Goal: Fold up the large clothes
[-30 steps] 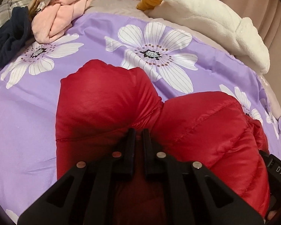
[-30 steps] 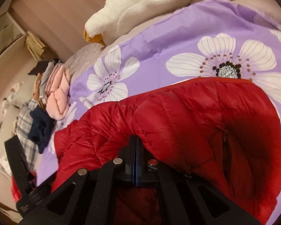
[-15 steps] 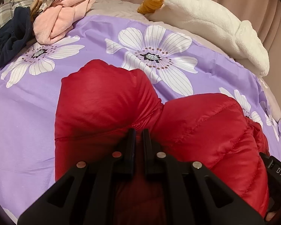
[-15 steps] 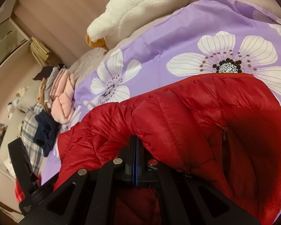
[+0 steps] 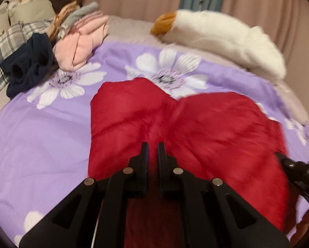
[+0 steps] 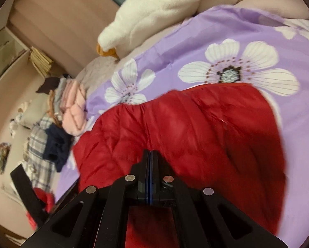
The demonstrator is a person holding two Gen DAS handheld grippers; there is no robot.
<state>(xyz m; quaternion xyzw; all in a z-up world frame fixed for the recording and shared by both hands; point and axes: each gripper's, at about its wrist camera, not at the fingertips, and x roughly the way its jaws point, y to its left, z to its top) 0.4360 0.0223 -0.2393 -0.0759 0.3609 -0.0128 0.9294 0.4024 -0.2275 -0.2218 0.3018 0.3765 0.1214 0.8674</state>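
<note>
Two tongs in play, both closed down on the red down jacket point(image 5: 195, 128). Your left tongs point(image 5: 152, 146) show only a narrow slit between the fingers, with red fabric bunched at the tips; I read that as a pinch on a thin edge of the jacket. Your right tongs point(image 6: 151, 155) have their pads pressed flat together at the jacket's surface, and the quilting puckers toward them, so they too appear to grip a fold, though the pinched layer itself is not visible.

Landmark: the purple floral bedsheet point(image 5: 41, 134). The jacket lies across the middle of it, puffed into two rounded lobes with a crease between them, directly ahead of the left tongs. Beyond the jacket, at the sheet's far left corner, sits a pile of other clothes point(image 5: 78, 43): pink, grey, navy, some of them folded. A white plush goose point(image 5: 220, 39) lies along the sheet's far edge.

Progress, as judged: the jacket looks doubled over at least once, since no sleeves or hem are spread out. It is not yet a flat, squared bundle. Left to do: lay down the gripped edge, flatten the lobes, let go, and perhaps move it to the pile.
</note>
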